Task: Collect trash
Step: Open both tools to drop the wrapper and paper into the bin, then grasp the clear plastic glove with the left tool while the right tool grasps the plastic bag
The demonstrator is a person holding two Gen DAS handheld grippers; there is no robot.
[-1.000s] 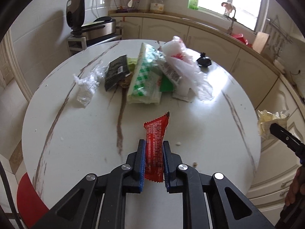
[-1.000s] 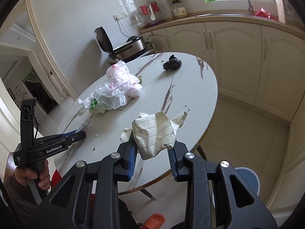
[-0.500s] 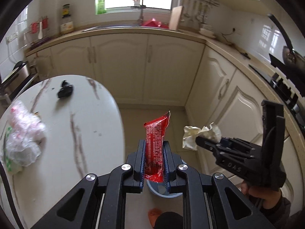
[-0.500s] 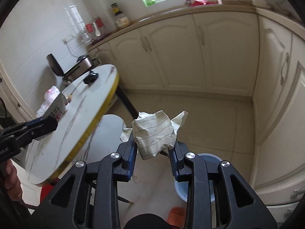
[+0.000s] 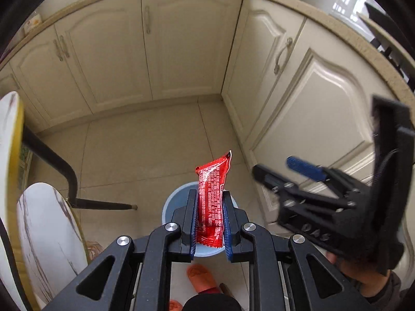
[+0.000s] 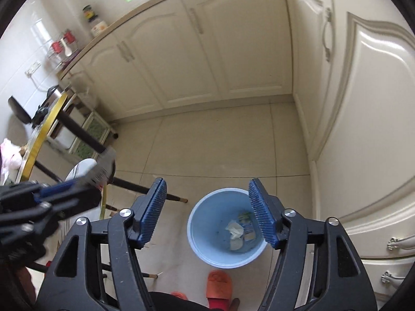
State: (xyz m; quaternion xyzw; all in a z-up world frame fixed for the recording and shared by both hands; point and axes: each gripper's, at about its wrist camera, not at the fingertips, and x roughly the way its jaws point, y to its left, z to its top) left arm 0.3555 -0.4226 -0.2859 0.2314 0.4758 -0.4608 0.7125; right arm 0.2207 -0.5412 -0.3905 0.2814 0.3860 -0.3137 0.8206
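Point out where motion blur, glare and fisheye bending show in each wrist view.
Left wrist view: the red wrapper in the left gripper is sharp; the right gripper is slightly smeared; cabinet edges bow outward; glare on the right cabinet door.
Right wrist view: the left gripper is heavily motion-blurred; the blue bin is crisp; door sheen at right.

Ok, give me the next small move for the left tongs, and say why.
Probably open the left tongs and let the red wrapper drop. They are shut on it right above the blue bin, whose rim shows beneath it, and the right tongs are open and empty, with paper scraps in the bin.
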